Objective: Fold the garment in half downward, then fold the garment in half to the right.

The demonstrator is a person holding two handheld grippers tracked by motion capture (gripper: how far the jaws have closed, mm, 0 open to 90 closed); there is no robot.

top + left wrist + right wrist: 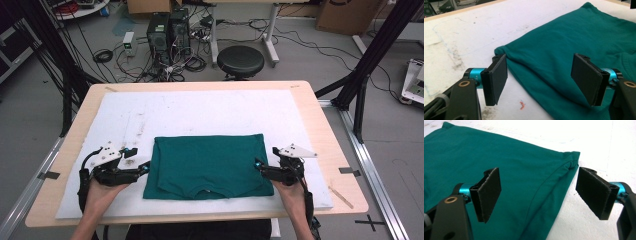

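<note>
Green shirt (574,45) runs off both gripper views.

Overhead plus two close gripper-mounted views

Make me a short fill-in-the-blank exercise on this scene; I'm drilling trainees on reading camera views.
1. The folded shirt is ____ in colour.
2. It lies on a ____ pad covering the table.
3. The left tool has its jaws ____.
4. The right tool is at the shirt's ____ edge.

Missing words: green; white; open; right
</note>
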